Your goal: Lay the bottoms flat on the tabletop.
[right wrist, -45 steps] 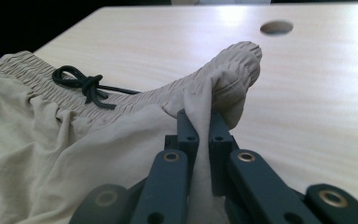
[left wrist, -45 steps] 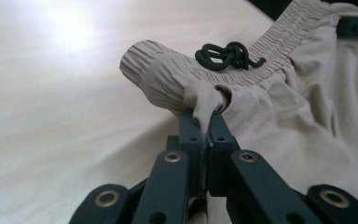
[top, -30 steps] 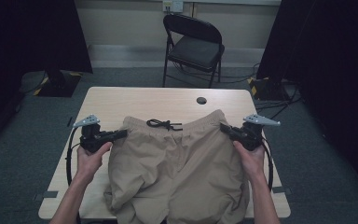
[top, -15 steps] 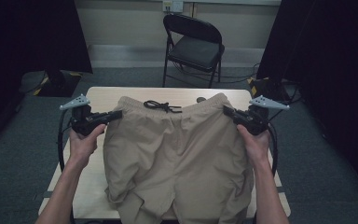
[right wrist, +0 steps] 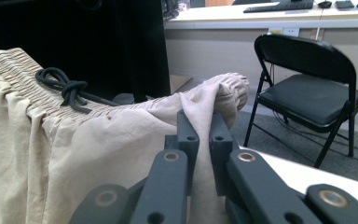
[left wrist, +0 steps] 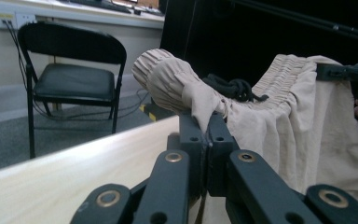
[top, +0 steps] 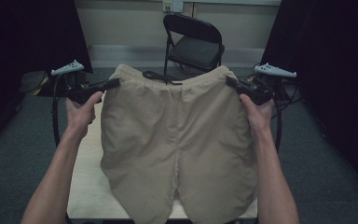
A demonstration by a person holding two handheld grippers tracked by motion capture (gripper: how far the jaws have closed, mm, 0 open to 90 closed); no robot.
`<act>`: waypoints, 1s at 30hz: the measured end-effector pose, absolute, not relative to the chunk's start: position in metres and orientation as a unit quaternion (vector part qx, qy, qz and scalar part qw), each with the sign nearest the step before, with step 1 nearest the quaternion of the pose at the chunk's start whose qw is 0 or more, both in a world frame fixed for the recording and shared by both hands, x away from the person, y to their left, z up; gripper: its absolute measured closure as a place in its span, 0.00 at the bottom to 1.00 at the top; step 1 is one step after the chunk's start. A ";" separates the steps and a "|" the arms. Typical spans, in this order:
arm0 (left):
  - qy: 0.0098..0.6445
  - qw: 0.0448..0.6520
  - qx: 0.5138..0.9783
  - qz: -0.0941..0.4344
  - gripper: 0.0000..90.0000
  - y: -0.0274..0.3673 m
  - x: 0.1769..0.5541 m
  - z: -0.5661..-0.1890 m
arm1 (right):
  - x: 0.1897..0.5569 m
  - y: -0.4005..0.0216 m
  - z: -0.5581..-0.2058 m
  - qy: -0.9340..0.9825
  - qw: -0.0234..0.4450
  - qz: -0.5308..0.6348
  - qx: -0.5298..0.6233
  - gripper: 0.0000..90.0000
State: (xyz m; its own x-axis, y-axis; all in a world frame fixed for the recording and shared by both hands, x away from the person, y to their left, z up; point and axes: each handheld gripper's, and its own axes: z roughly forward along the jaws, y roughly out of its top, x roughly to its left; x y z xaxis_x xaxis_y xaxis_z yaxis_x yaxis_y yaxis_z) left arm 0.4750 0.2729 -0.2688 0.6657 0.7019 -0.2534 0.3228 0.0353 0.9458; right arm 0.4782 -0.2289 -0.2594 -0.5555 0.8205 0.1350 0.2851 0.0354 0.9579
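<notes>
The table [top: 86, 186] carries only the hems of the beige shorts [top: 177, 140], which hang spread above its near edge. The left gripper [top: 114, 84] pinches one waistband corner, the right gripper [top: 230, 82] the other, cloth clamped between pressed jaws. A black drawstring [top: 161, 77] lies knotted mid-waistband. No readable writing.

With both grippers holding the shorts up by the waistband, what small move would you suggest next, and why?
Probably lift both a little higher: the left gripper and right gripper each pinch a waistband corner of the shorts, spread flat, but the leg hems hang low over the table.
</notes>
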 end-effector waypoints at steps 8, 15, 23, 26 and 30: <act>0.402 0.622 0.649 0.173 0.89 0.270 0.514 -0.250 | 0.521 -0.226 -0.229 0.667 0.242 0.566 0.420 0.90; 0.417 0.603 0.662 0.156 0.76 0.269 0.520 -0.278 | 0.541 -0.241 -0.256 0.674 0.251 0.504 0.479 0.56; 0.427 0.582 0.679 0.137 0.79 0.272 0.510 -0.316 | 0.520 -0.234 -0.302 0.693 0.218 0.503 0.468 0.54; 0.424 0.583 0.681 0.129 0.81 0.272 0.505 -0.325 | 0.512 -0.229 -0.311 0.700 0.211 0.503 0.460 0.54; 0.413 0.574 0.698 0.118 0.83 0.270 0.493 -0.341 | 0.491 -0.214 -0.333 0.713 0.195 0.506 0.444 0.52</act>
